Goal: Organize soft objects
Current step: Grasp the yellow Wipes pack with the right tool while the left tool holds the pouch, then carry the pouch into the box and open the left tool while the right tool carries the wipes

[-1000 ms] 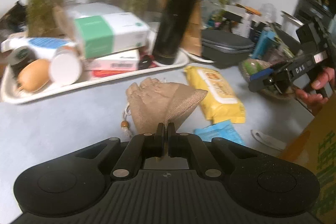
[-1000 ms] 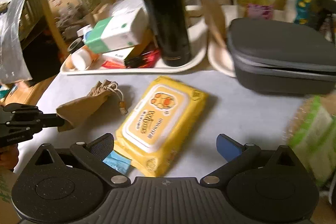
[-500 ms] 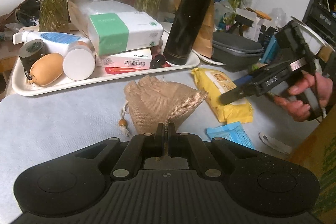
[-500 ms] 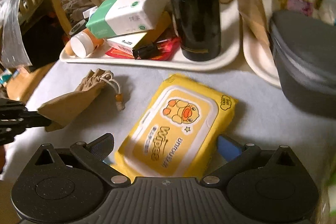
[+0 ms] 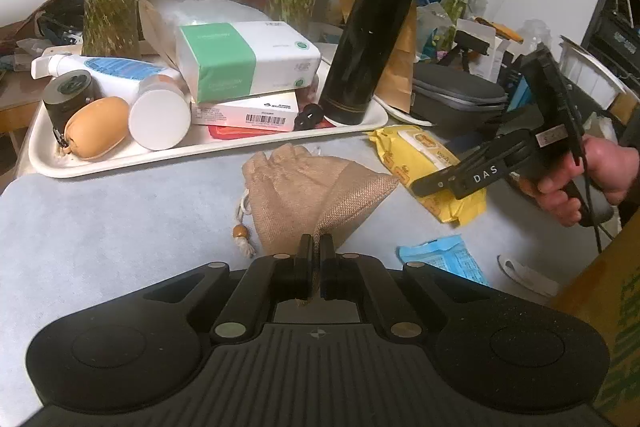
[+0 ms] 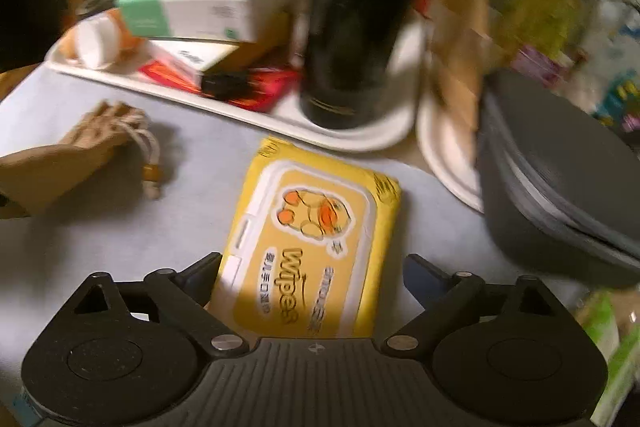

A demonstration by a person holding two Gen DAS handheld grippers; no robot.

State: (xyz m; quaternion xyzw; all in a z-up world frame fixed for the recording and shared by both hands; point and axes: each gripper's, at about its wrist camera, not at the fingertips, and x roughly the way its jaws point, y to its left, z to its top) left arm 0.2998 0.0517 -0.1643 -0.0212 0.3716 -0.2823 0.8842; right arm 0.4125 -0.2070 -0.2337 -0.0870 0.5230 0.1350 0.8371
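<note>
The left gripper (image 5: 316, 259) reaches forward, its fingers pinching one brown cloth bag (image 5: 316, 187) on the table. The right gripper (image 6: 312, 267) is spread wide around one yellow wipes pack (image 6: 308, 243), just right of the bag.

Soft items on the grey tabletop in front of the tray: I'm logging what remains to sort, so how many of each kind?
Burlap pouch: 1
Yellow wipes pack: 1
Blue sachet: 1
Total: 3
</note>
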